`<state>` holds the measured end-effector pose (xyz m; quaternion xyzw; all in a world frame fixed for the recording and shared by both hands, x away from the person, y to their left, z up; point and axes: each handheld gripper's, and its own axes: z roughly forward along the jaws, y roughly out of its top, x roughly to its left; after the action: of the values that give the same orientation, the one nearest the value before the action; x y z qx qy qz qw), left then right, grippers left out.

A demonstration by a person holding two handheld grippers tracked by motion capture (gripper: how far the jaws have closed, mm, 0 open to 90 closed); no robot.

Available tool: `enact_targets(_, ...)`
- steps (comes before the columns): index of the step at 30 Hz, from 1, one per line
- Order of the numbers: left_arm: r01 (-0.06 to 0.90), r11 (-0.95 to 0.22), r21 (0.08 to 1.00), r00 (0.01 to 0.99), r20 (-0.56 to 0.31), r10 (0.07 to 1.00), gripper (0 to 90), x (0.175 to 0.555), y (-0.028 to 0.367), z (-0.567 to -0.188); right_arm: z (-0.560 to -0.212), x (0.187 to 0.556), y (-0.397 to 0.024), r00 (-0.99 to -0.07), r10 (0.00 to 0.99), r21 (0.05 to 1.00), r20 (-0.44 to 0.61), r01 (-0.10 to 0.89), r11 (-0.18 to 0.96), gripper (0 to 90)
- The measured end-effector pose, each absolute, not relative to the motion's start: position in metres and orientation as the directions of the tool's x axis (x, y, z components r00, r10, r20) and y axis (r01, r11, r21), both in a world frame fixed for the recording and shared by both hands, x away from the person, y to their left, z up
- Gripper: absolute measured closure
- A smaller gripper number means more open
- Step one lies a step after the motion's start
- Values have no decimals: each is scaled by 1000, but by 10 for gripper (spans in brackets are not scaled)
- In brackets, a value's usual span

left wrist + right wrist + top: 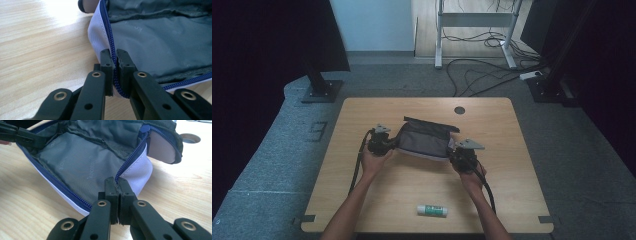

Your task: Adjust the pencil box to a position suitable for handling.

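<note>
Pouch [424, 141] lies mid-table [362, 195], long axis left–right, unzipped. Left gripper [114, 72] clamps its left zipper edge, right gripper [117, 192] its right; pouch spans between, equally near both. Glue stick [432, 210] near front edge.

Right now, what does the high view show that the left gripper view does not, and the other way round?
High view: a glue stick near the table's front edge, and both hands. Left gripper view: the left gripper shut on the blue zipper at the pouch's edge. Both: the grey pouch lying open on the wooden table.
</note>
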<state>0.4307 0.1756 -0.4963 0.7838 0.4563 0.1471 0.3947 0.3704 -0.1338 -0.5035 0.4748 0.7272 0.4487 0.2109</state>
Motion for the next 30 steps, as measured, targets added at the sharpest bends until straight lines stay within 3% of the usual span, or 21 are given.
enact_targets(19,581,-285,762,574,-136,807,867,397,186,-496,-504,332,-129,-511,854,868,103,464,173,875)
enact_targets(30,621,-293,727,566,-158,809,863,386,187,-517,-524,321,-127,-521,845,843,119,502,191,875)
